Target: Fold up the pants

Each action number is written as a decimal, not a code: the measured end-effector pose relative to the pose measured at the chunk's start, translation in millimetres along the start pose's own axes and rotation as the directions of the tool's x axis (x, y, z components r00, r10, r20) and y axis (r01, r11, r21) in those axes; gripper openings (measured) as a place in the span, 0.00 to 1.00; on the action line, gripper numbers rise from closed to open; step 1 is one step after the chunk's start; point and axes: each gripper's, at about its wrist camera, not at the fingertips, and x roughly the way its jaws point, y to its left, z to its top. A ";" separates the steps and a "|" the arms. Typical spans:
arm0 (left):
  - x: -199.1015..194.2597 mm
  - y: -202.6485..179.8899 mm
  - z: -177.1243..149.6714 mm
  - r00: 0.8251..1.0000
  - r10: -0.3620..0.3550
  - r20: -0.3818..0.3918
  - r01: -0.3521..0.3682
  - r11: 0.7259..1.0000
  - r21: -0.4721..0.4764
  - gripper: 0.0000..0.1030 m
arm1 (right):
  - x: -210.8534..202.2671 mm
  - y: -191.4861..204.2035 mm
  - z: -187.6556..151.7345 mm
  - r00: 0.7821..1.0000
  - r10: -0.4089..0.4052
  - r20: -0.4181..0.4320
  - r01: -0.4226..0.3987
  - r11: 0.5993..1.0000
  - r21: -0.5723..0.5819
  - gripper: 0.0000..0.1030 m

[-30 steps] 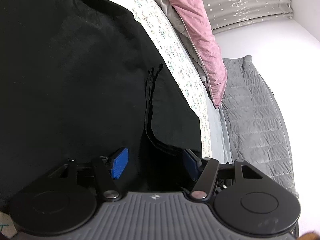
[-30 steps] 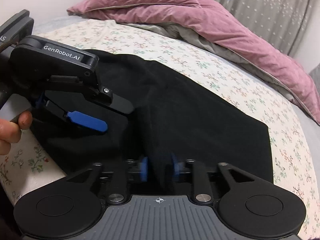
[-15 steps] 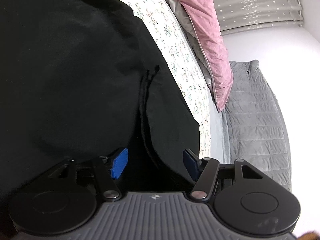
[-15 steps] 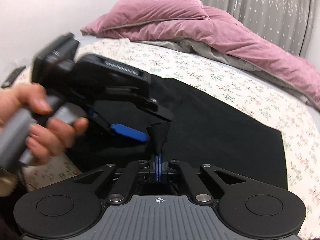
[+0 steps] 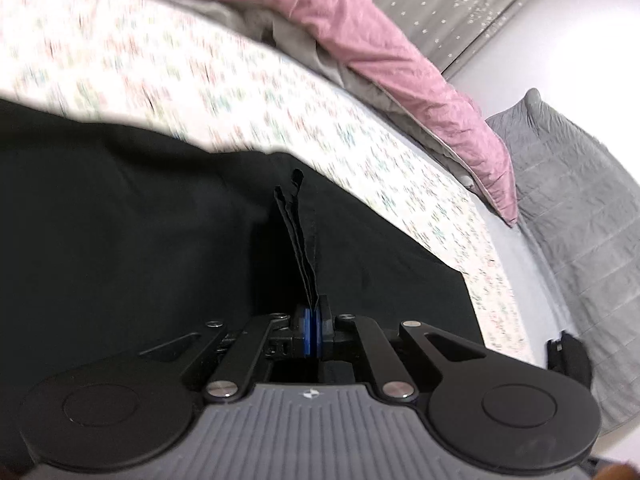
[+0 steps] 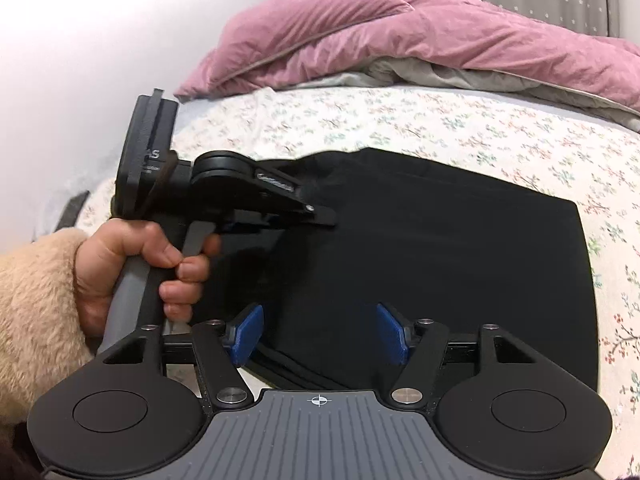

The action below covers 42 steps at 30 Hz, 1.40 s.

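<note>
Black pants (image 6: 460, 248) lie folded on the floral bedsheet (image 6: 400, 120). In the left wrist view my left gripper (image 5: 312, 330) is shut on a bunched edge of the pants (image 5: 300, 240), which stands up in thin layers between the blue pads. In the right wrist view the left gripper (image 6: 320, 216) is held over the pants' left part by a hand. My right gripper (image 6: 320, 334) is open, its blue pads (image 6: 248, 334) spread over the pants' near edge, holding nothing.
A pink duvet (image 6: 400, 40) and grey blanket lie at the far side of the bed. A grey quilt (image 5: 580, 216) lies to the right of the bed. A curtain (image 5: 460, 4) hangs behind. The holder's fuzzy beige sleeve (image 6: 36, 304) is at the left.
My left gripper has closed on the pants' edge and swung round, lifting it. My right gripper, shut on the cloth half a second ago, has opened and let go.
</note>
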 end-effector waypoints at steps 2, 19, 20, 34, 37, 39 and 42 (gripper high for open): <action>-14.0 7.2 7.9 0.999 0.027 0.023 -0.028 0.999 0.036 0.23 | -2.8 1.4 1.6 1.000 -0.004 0.012 0.004 1.000 -0.001 0.63; -96.3 101.6 67.0 0.933 0.334 0.136 -0.345 0.937 0.063 0.24 | 30.4 -21.7 1.1 0.987 -0.152 -0.045 0.154 0.987 0.039 0.67; -100.6 107.3 68.4 0.929 0.343 0.136 -0.353 0.933 0.062 0.24 | 32.5 -23.1 1.8 0.987 -0.152 -0.050 0.154 0.987 0.051 0.67; -107.3 145.4 78.4 0.812 0.552 0.189 -0.574 0.814 0.085 0.33 | 43.0 -23.6 5.7 0.986 -0.148 -0.072 0.152 0.987 0.054 0.67; -114.6 141.1 79.0 0.759 0.606 0.237 -0.636 0.769 0.072 0.51 | 42.4 -27.3 5.2 0.986 -0.150 -0.074 0.155 0.986 0.068 0.67; -123.4 136.9 79.5 0.770 0.589 0.247 -0.616 0.786 0.047 0.58 | 42.0 -29.2 5.1 0.986 -0.152 -0.075 0.158 0.985 0.077 0.67; -133.2 124.6 75.4 0.807 0.534 0.252 -0.562 0.826 0.049 0.67 | 41.5 -31.7 5.4 0.985 -0.155 -0.074 0.161 0.984 0.082 0.67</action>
